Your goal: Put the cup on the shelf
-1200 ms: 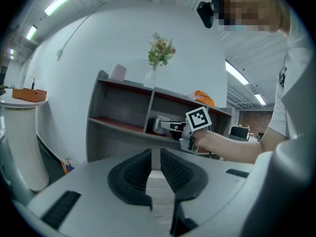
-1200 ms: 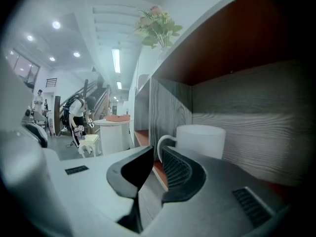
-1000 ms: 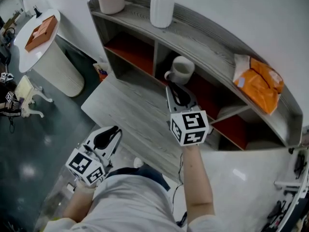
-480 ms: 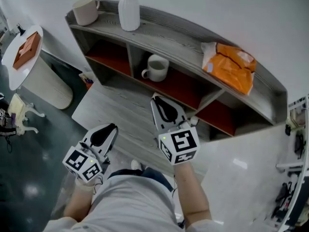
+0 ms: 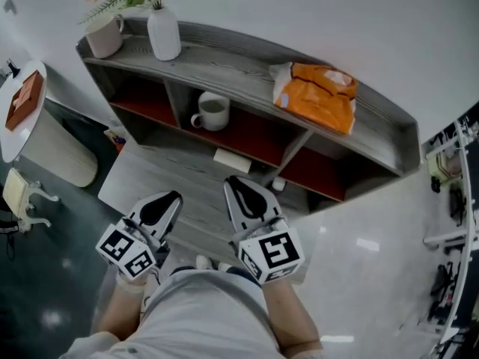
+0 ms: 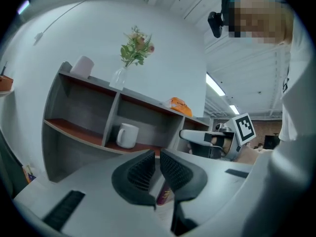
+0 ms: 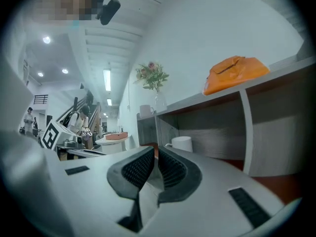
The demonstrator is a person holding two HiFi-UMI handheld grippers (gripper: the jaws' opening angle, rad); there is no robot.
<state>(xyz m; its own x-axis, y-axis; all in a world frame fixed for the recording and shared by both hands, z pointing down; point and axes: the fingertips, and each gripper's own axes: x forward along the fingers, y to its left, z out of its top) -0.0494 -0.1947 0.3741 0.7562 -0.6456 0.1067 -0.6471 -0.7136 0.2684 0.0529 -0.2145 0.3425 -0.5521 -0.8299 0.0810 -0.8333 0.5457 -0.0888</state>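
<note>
A white cup (image 5: 212,112) stands upright in the middle compartment of the grey shelf (image 5: 224,66), on its red-brown board, handle to the left. It also shows in the left gripper view as the cup (image 6: 127,135) and in the right gripper view as the cup (image 7: 181,143). My right gripper (image 5: 233,182) is shut and holds nothing, well short of the shelf front. My left gripper (image 5: 173,198) is also shut with nothing in it, low at the left. In their own views, the left gripper (image 6: 157,155) and the right gripper (image 7: 156,150) have jaws closed together.
On the shelf top stand a second cup (image 5: 103,34), a white vase (image 5: 164,32) with flowers and an orange bag (image 5: 316,94). A low grey platform (image 5: 150,182) lies before the shelf, with a pale flat card (image 5: 233,160) on it. A round white table (image 5: 22,103) is at the left.
My right gripper has drawn back from the cup toward me, and the cup stays in the shelf compartment. The head view has swung so the shelf sits farther away. The left gripper barely moved.
</note>
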